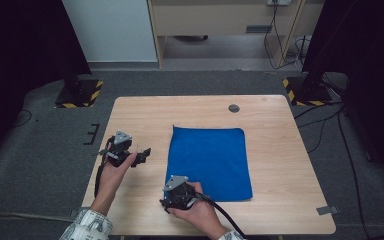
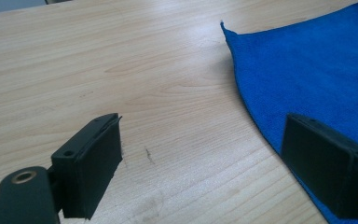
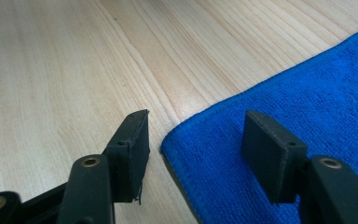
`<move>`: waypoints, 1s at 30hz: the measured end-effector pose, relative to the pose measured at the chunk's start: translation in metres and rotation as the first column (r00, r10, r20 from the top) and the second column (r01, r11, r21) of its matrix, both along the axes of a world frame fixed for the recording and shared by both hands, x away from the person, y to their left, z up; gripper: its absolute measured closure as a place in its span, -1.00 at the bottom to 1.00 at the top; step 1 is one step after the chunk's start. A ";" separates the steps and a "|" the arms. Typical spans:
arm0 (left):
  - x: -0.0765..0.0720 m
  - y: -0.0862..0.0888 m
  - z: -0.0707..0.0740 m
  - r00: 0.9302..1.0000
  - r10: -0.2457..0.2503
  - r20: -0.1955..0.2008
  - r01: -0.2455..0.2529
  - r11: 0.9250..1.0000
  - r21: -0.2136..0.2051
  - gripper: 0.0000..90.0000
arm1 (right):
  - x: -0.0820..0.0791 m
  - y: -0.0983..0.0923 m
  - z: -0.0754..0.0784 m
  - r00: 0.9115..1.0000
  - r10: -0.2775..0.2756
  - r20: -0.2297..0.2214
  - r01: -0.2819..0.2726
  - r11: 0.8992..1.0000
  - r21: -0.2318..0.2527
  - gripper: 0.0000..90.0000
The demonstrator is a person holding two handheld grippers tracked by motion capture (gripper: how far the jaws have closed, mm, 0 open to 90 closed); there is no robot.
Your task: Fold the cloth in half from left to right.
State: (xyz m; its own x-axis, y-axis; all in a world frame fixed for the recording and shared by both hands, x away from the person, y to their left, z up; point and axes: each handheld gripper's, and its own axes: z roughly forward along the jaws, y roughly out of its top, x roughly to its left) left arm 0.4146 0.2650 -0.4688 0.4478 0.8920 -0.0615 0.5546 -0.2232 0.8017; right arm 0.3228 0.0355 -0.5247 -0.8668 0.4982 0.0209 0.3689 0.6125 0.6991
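Light wood table point(image 1: 145, 107) sits on grey carpet point(image 1: 45, 150), with black stands on yellow-and-black striped bases point(image 1: 80, 92) just past its far corners, plus a pale wall panel point(image 1: 110, 30) and wooden cabinet point(image 1: 220, 20) further behind it.

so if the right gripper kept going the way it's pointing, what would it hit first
Probably the near corner of the flat blue cloth: the right gripper has its open jaws straddling that corner, one over the wooden table. How high it hovers is unclear.

I see blue cloth point(image 1: 210, 162) lying flat, unfolded, approx. centre-right on the wooden table point(image 1: 275, 150), roughly square w/ hemmed edges, near-left corner slightly lifted.
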 end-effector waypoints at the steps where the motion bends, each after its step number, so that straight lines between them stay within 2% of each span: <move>1: -0.001 0.001 0.001 1.000 0.007 0.003 -0.007 1.000 -0.017 -0.74 | 0.000 0.001 0.000 1.000 -0.003 -0.002 0.003 1.000 -0.005 -0.08; 4: -0.005 0.004 0.004 1.000 0.021 0.007 -0.021 0.999 -0.035 -0.74 | -0.002 0.003 -0.001 1.000 -0.011 0.019 0.011 0.999 -0.032 0.01; 7: -0.006 0.006 0.006 1.000 0.009 0.007 -0.009 0.999 -0.036 -0.73 | 0.000 0.003 0.000 0.999 -0.032 0.021 0.033 0.999 -0.035 0.23; 8: -0.006 0.006 0.006 1.000 0.009 0.007 -0.009 0.999 -0.036 -0.73 | 0.000 0.003 0.000 0.999 -0.032 0.021 0.033 0.999 -0.035 0.23; 10: -0.005 0.008 0.007 1.000 0.007 0.009 -0.006 0.999 -0.045 -0.73 | 0.002 0.001 0.000 0.998 -0.050 0.026 0.051 0.998 -0.029 0.45; 11: -0.003 0.009 0.008 1.000 0.007 0.009 -0.007 0.998 -0.055 -0.73 | 0.004 -0.001 0.000 0.998 -0.061 0.028 0.062 0.998 -0.024 0.63; 13: -0.001 0.009 0.009 1.000 0.006 0.007 -0.005 0.998 -0.060 -0.72 | 0.005 -0.003 -0.001 0.997 -0.070 0.028 0.070 0.997 -0.020 0.70; 14: 0.001 0.009 0.009 1.000 0.001 0.006 -0.001 0.998 -0.061 -0.72 | 0.007 -0.005 -0.001 0.997 -0.072 0.033 0.072 0.997 -0.010 0.85; 15: 0.004 0.006 0.009 1.000 -0.003 0.003 0.004 0.998 -0.058 -0.72 | 0.008 -0.006 -0.002 0.997 -0.071 0.034 0.071 0.997 -0.007 0.89; 19: 0.010 0.001 0.006 1.000 -0.018 -0.002 0.018 0.999 -0.050 -0.72 | 0.010 -0.010 -0.002 0.997 -0.070 0.008 0.070 0.997 0.043 0.90; 22: 0.017 -0.008 0.003 0.999 -0.037 -0.010 0.037 0.999 -0.029 -0.70 | 0.007 -0.010 0.000 0.998 -0.062 0.010 0.062 0.996 0.062 0.91; 27: 0.034 -0.032 -0.004 0.997 -0.072 -0.034 0.072 0.997 -0.012 -0.67 | -0.009 -0.005 0.007 1.000 -0.022 0.006 0.021 0.995 0.096 0.90; 29: 0.041 -0.040 -0.008 0.996 -0.078 -0.045 0.079 0.997 0.016 -0.65 | -0.015 -0.003 0.007 1.000 -0.011 0.003 0.010 0.994 0.106 0.90; 30: 0.046 -0.043 -0.011 0.996 -0.073 -0.049 0.074 0.997 0.012 -0.65 | -0.018 -0.002 0.006 1.000 -0.004 -0.002 0.005 0.994 0.113 0.90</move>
